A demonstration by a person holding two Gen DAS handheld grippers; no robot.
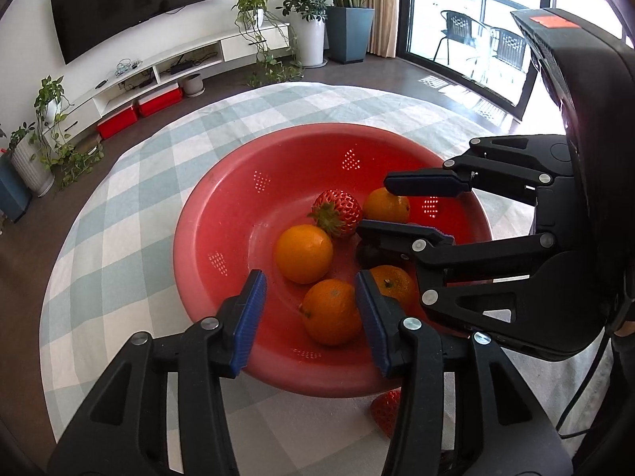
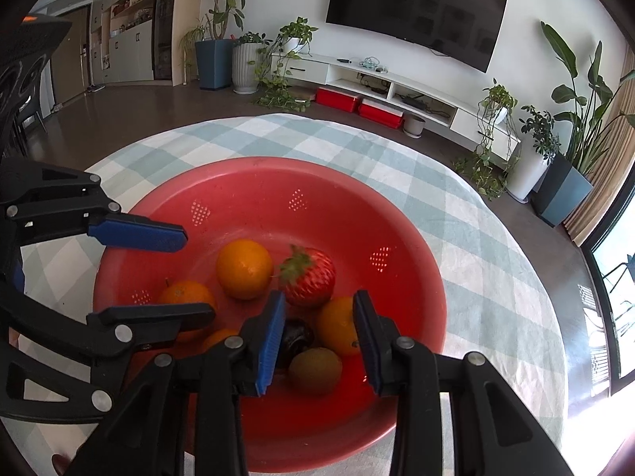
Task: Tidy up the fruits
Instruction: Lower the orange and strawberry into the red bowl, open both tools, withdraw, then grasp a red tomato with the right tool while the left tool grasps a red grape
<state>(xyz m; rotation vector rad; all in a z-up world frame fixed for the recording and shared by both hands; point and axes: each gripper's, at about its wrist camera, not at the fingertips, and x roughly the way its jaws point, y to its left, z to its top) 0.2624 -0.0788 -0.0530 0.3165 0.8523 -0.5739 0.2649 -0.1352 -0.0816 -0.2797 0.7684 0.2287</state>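
A red colander bowl [image 1: 222,206] [image 2: 397,246] holds several oranges, a strawberry [image 1: 337,212] [image 2: 309,277], a kiwi [image 2: 315,371] and a dark fruit [image 2: 295,337]. My left gripper [image 1: 310,277] [image 2: 194,275] hangs open over the bowl's near side. One orange [image 1: 331,311] lies below its pads, close to the right pad and clear of the left one. My right gripper [image 2: 319,297] [image 1: 375,208] hovers over the bowl with its jaws a narrow gap apart. Another orange [image 2: 337,325] and the dark fruit lie under it, and neither is pressed. A second strawberry [image 1: 387,412] lies on the cloth outside the bowl.
The bowl stands on a round table under a green-and-white checked cloth [image 1: 131,206] [image 2: 476,214]. Beyond the table are a dark floor, a low white TV cabinet [image 1: 166,67], potted plants and a glass door [image 1: 468,20].
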